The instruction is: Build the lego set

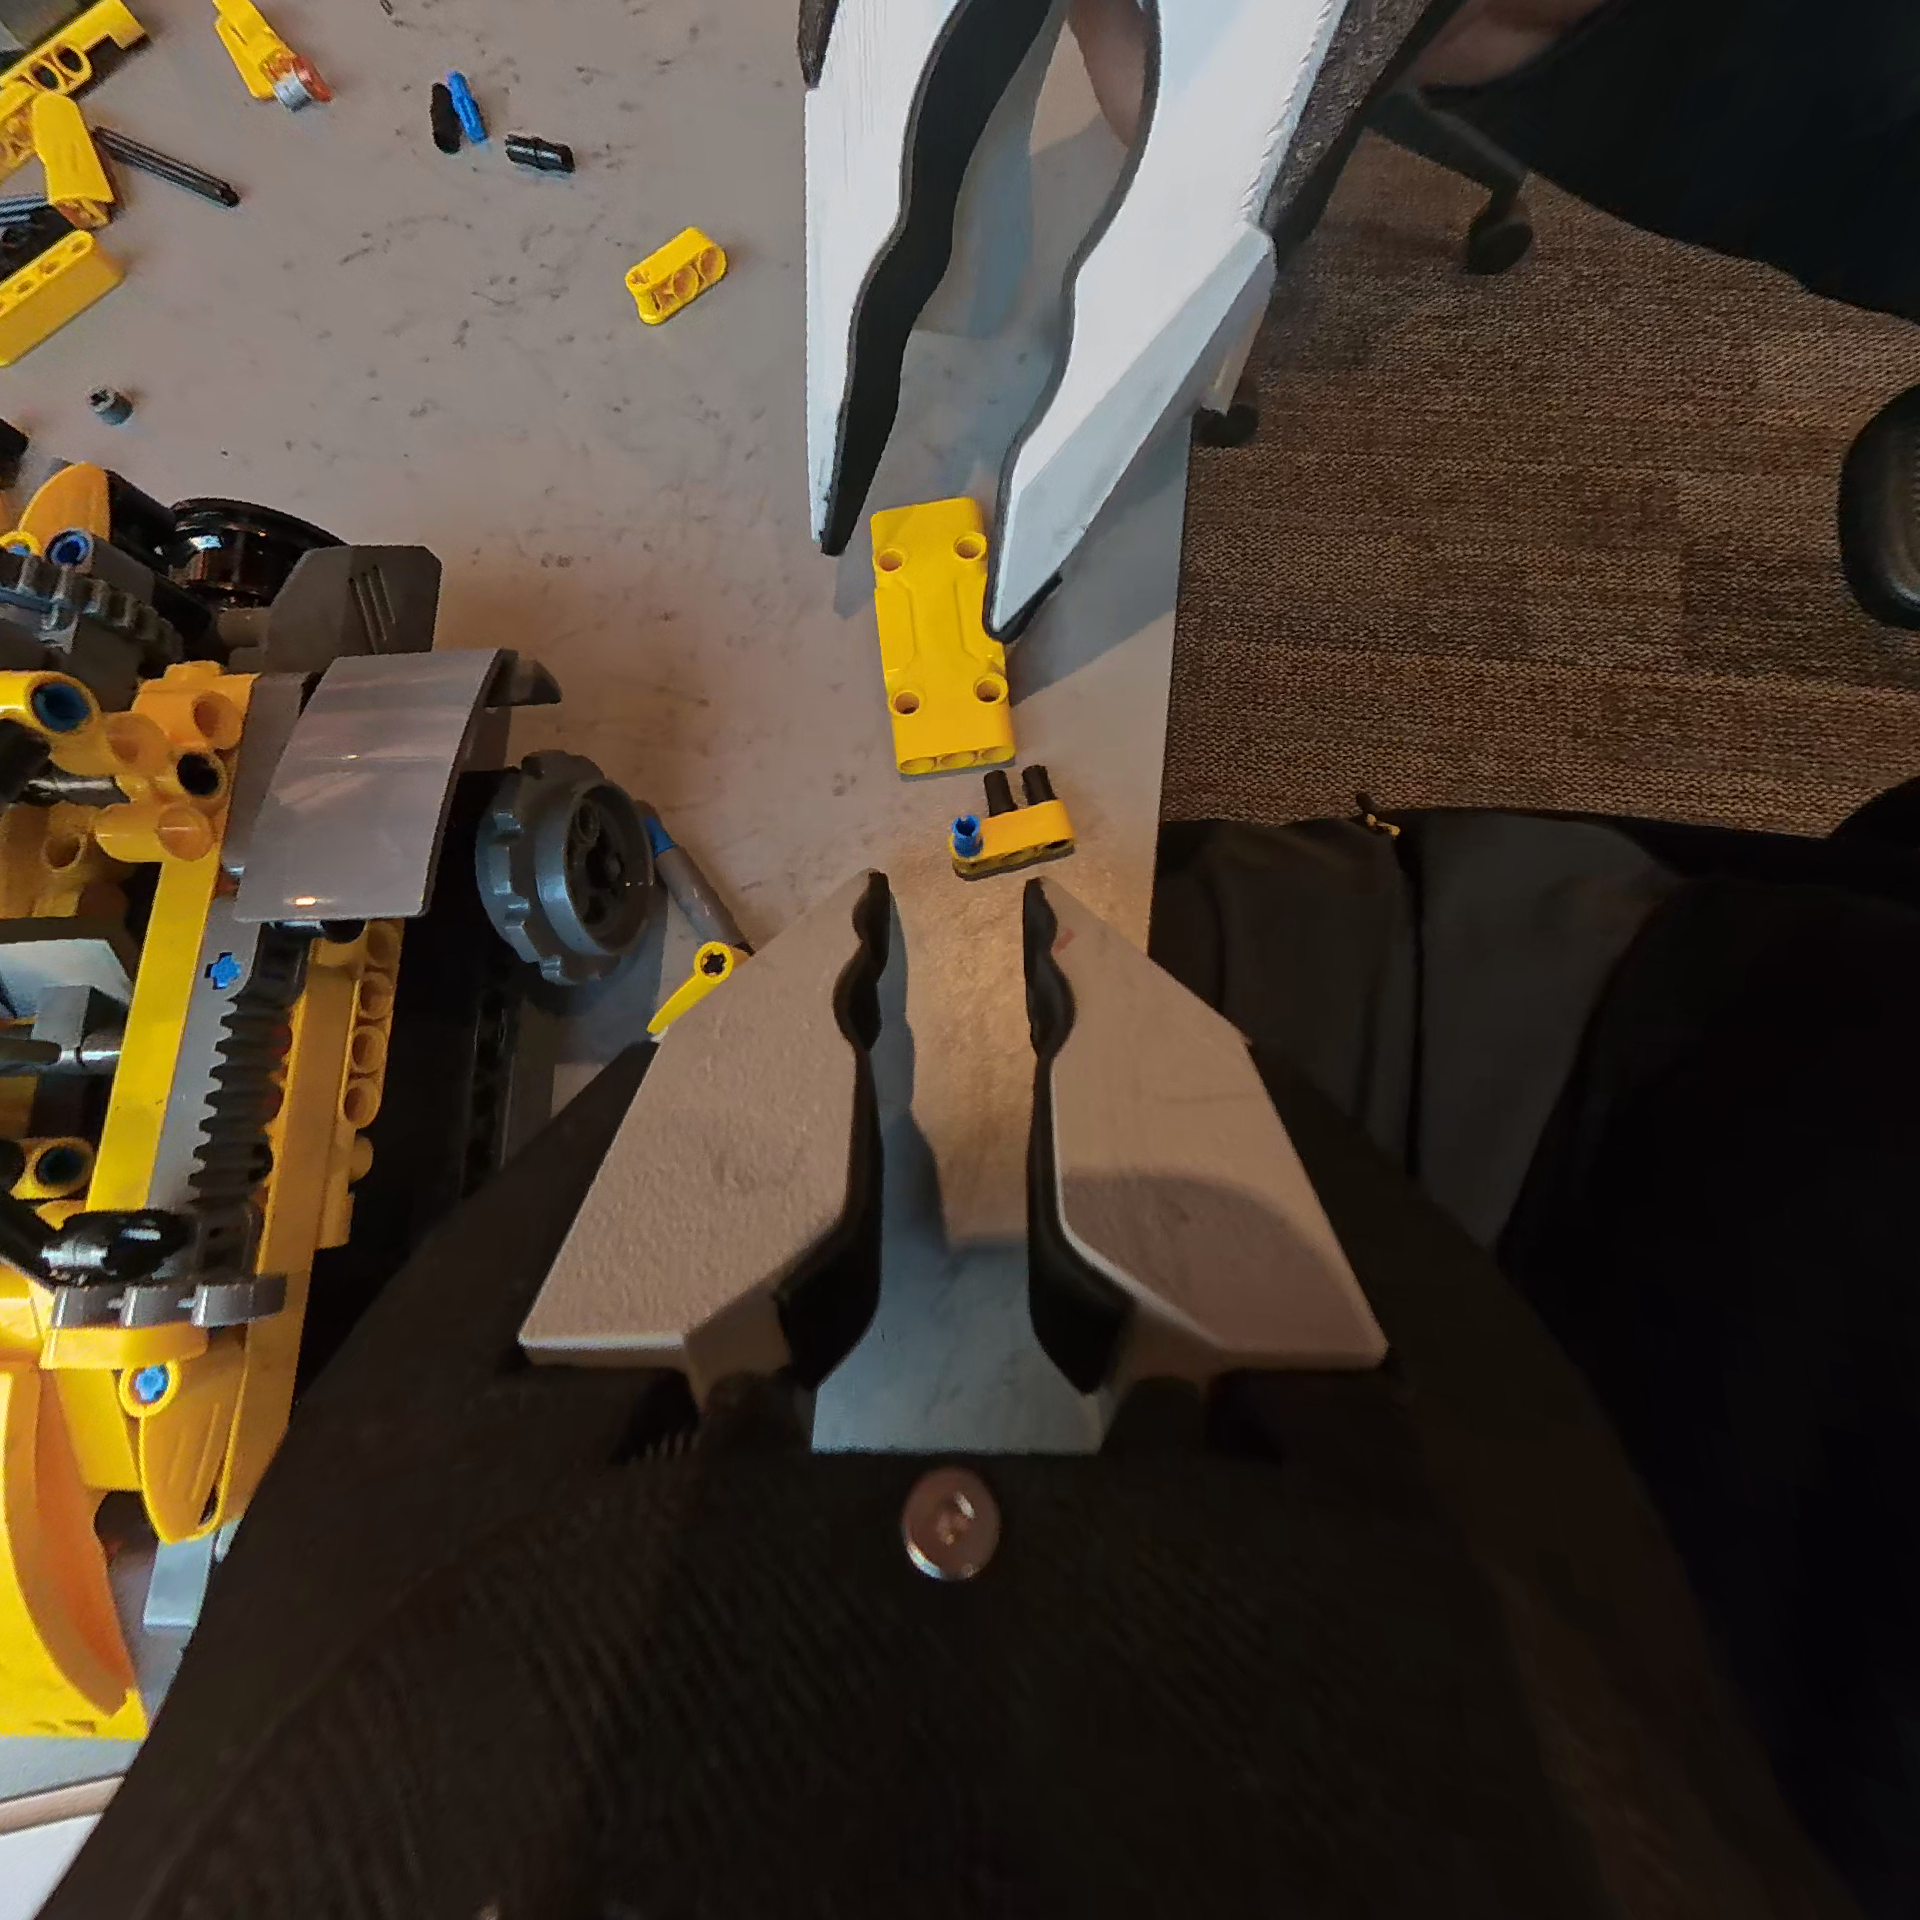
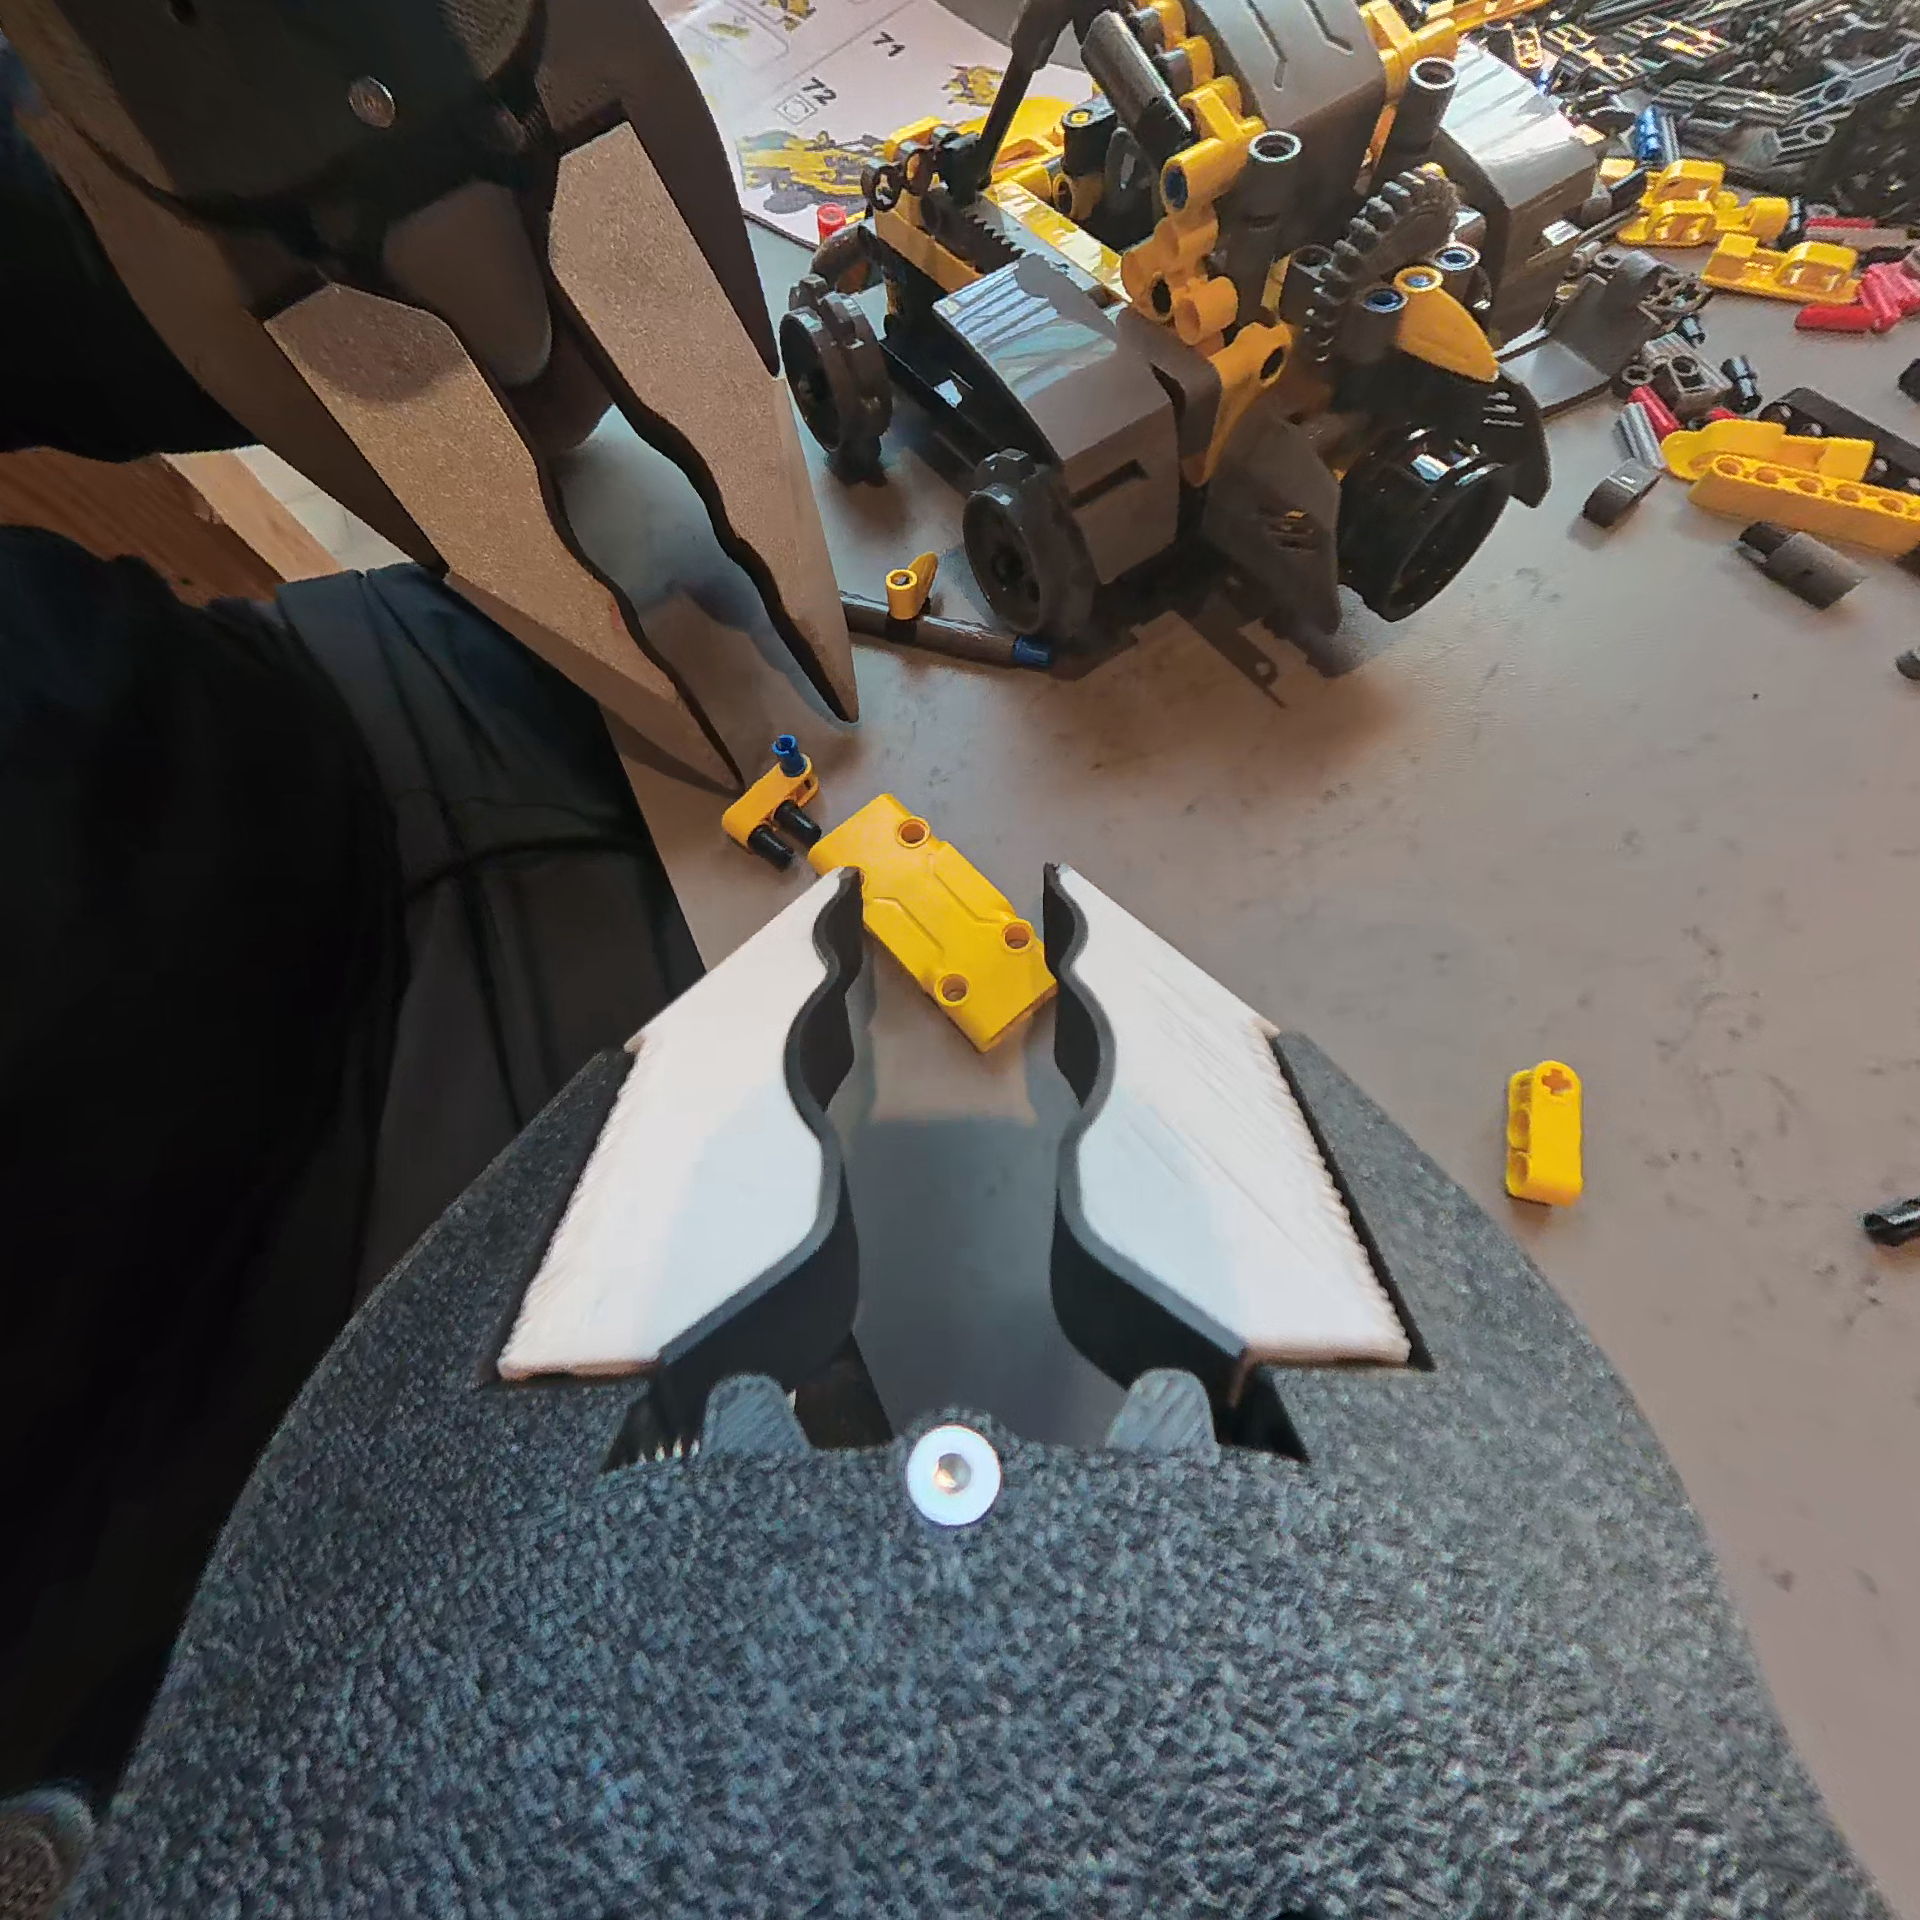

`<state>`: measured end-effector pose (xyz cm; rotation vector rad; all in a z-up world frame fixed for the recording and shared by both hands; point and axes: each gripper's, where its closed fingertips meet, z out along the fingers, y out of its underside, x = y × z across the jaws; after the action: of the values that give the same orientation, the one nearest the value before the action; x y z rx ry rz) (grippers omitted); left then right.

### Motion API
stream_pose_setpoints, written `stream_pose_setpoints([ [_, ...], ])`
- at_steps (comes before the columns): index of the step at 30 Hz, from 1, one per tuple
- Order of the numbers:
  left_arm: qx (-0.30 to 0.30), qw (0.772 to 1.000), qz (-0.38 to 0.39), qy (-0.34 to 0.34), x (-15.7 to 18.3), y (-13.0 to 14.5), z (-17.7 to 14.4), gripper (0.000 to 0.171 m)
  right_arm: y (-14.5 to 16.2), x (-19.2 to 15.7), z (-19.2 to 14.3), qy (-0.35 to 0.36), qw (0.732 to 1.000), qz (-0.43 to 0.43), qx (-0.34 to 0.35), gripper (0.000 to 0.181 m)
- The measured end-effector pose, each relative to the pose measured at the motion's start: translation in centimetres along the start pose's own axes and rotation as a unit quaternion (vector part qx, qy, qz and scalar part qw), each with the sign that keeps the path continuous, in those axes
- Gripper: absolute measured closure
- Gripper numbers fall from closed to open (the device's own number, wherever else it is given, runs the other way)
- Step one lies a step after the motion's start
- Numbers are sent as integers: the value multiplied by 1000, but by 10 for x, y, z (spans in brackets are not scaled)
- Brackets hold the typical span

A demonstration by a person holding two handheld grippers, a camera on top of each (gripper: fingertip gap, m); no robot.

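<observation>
Bare grey surface (image 2: pixel 1299 935) lies open at 3 o'clock of the flat yellow plastic panel (image 2: pixel 951 935); the yellow-and-grey brick vehicle (image 2: pixel 1164 343) blocks 12 o'clock.

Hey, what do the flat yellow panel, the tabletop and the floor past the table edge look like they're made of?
Yellow panel: moulded plastic, smooth and slightly glossy, with clean round pin holes and a soft sheen.
Tabletop: hard, matte grey surface, scuffed and smudged; probably laminate, though the pictures leave it open.
Floor: brown carpet, its woven, fuzzy texture showing.
</observation>
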<state>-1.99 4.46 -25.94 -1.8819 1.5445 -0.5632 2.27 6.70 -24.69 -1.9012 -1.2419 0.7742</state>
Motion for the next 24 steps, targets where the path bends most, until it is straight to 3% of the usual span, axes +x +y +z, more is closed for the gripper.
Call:
stream_pose_setpoints([
  [24,6,1000,-9,4,0,0,0,151,7,-3,1,-20,1000,19,-5,146],
])
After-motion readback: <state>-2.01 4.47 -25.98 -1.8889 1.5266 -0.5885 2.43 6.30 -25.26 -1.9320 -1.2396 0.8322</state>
